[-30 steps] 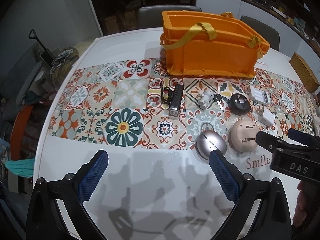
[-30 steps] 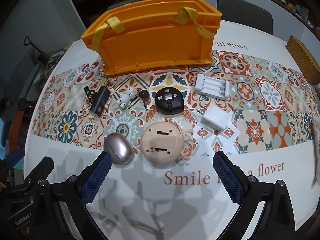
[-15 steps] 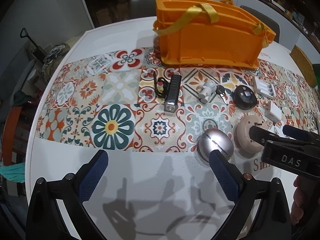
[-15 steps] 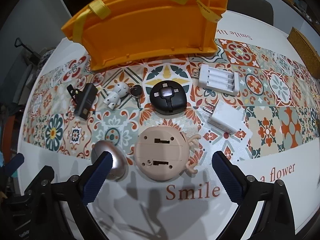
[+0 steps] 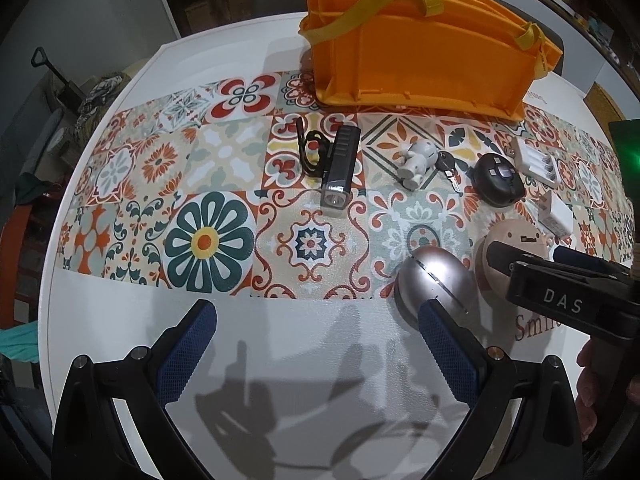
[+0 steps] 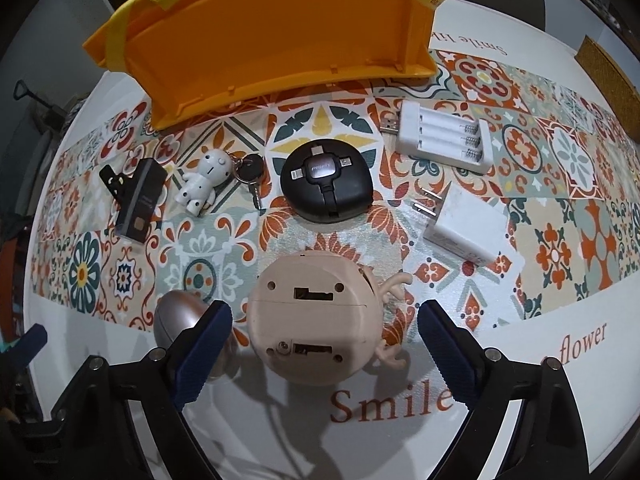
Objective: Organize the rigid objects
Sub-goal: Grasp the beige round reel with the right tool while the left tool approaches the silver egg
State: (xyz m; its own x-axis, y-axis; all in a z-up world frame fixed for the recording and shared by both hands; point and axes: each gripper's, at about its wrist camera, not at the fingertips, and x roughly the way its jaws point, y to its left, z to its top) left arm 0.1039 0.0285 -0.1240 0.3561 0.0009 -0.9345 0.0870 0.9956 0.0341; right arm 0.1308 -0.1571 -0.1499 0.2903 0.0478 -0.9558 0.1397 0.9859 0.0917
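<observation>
Table (image 6: 560, 420), white with tiled patterned runner, carrying everything. Orange crate (image 6: 280, 28) with yellow straps at far edge, presumably the destination.

Round beige gadget (image 6: 316, 324), underside up, small antler-like bits on its right, nearest the near edge of the runner. Sits dead ahead of right hand-held gripper (image 6: 324, 344), between the two blue pads (image 6: 204, 340), not touched on either side. No clear long axis, roughly circular, so approach angle matters little. Right hand-held gripper spread wide, holding nothing. Likely next: push forward a bit, close on it, lift to crate.

Silver egg-shaped case (image 5: 434, 280) just left of beige gadget, partly behind the right gripper's left pad. Lies ahead-right of left hand-held gripper (image 5: 316, 352), touching or just past its right pad in view. Left hand-held gripper also wide open, empty, over bare white table.

Further back, in a row: black bike light (image 5: 340, 168) with strap, long axis pointing toward camera; black round cable hub (image 6: 326, 180); white battery charger (image 6: 440, 136); white plug adapter (image 6: 460, 228); white figurine keychain (image 6: 204, 184) with key.

Right side clearly nearer the beige gadget.
</observation>
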